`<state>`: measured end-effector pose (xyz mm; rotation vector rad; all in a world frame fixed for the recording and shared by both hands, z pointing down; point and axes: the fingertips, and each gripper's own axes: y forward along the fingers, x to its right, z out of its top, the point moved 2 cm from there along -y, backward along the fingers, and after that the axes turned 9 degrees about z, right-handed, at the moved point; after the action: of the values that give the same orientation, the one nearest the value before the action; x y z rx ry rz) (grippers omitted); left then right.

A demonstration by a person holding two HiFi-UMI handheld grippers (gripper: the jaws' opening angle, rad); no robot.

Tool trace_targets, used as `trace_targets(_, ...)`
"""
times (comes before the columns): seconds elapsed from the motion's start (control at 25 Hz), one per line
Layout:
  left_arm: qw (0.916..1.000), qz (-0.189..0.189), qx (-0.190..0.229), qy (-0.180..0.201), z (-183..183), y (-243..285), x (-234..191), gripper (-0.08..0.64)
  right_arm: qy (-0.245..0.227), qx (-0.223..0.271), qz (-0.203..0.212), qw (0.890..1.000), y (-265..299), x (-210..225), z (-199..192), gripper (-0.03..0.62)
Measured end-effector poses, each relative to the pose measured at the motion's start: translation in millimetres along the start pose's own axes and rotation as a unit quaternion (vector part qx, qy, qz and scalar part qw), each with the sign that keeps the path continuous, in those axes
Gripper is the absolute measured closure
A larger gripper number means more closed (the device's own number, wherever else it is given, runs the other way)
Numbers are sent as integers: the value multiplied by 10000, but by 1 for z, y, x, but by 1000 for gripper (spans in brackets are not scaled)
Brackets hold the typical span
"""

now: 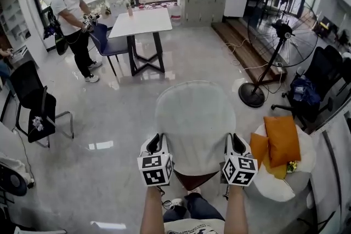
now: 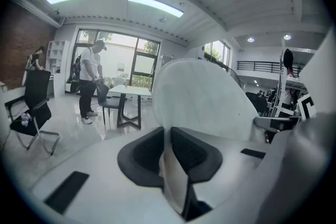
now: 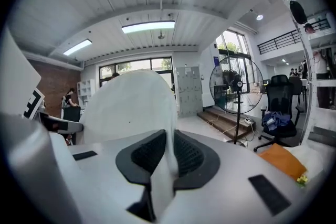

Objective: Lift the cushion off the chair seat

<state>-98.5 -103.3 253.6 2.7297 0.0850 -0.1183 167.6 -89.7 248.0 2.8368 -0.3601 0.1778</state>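
Note:
A white cushion (image 1: 189,120) hangs in the air in front of me, held by its two near corners. My left gripper (image 1: 158,142) is shut on its left edge and my right gripper (image 1: 236,143) on its right edge. In the left gripper view the black pads (image 2: 197,155) pinch the cushion's (image 2: 205,94) thin edge. The right gripper view shows the same pinch, pads (image 3: 191,157) pressed on the cushion (image 3: 131,105). Below the cushion a dark red chair seat (image 1: 193,180) peeks out, apart from it.
A white table (image 1: 141,22) with a blue chair stands at the back, a person (image 1: 74,19) beside it. A black chair (image 1: 38,112) is at the left. A floor fan (image 1: 277,46) and orange cushions (image 1: 281,140) on a white seat are at the right.

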Motion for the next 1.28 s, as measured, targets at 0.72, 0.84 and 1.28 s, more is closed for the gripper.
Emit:
trace_targets(0.72, 9962, -271, 821, 72, 53, -72, -23, 502, -120, 834, 4, 9964, -58, -52, 48, 525)
trace_targets(0.84, 9959, -293, 853, 79, 53, -76, -21, 502, -90, 851, -2, 9963, -62, -51, 47, 526)
trace_targets(1.28, 9957, -373, 849, 82, 52, -77, -22, 502, -166, 834, -75, 9964, -65, -53, 46, 526)
